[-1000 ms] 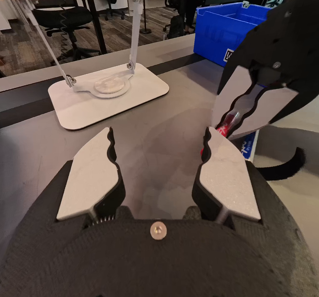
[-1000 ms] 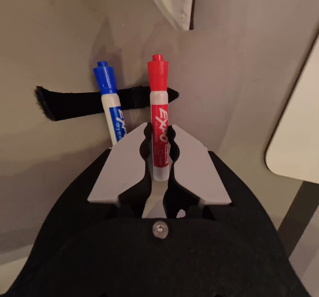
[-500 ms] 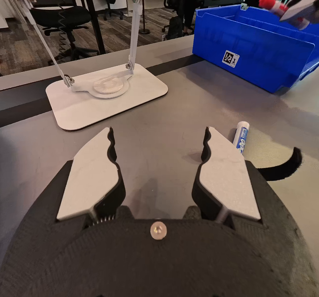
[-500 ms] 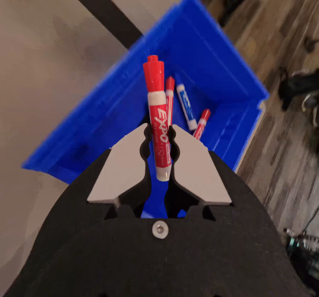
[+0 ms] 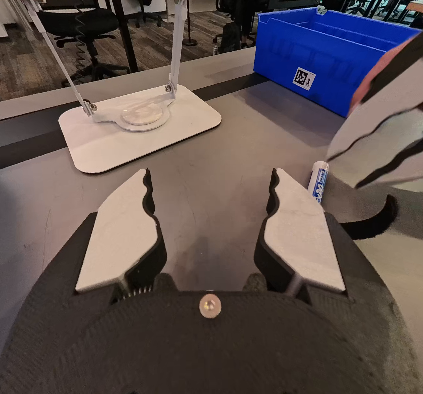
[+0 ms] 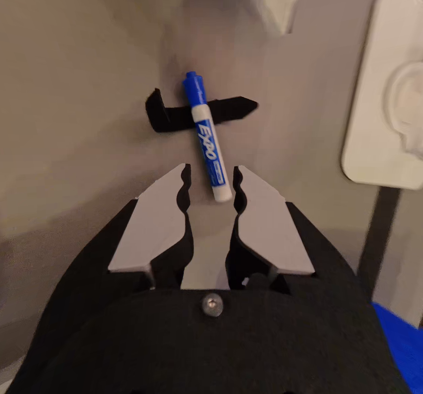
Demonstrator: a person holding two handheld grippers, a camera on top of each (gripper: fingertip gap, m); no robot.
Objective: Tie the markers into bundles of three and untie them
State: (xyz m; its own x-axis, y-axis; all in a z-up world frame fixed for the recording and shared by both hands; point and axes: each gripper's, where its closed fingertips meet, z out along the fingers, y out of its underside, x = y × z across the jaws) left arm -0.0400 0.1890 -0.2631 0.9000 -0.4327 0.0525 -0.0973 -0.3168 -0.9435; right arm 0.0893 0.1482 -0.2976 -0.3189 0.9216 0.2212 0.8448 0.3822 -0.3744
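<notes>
A blue marker (image 6: 207,138) lies on the grey table across a black strap (image 6: 199,111). My right gripper (image 6: 211,170) is open and empty, hovering just short of the marker's white end. In the left wrist view the same marker (image 5: 317,182) shows beside my right fingertip, partly hidden, with the strap's end (image 5: 375,223) curling to its right. My left gripper (image 5: 210,172) is open and empty, low over bare table. The right gripper (image 5: 343,167) comes in blurred from the right above the marker.
A blue bin (image 5: 325,46) stands at the table's back right; its corner shows in the right wrist view (image 6: 402,341). A white stand base (image 5: 137,128) sits at the back left and also shows in the right wrist view (image 6: 384,89). Chairs and desks lie beyond. To reach the blue marker (image 6: 207,138) in a straight line is about 4 centimetres for my right fingers, about 10 centimetres for my left.
The right gripper carried the red marker over the blue bin, let it go, and has come back open and empty above the blue marker. The left gripper has not moved.
</notes>
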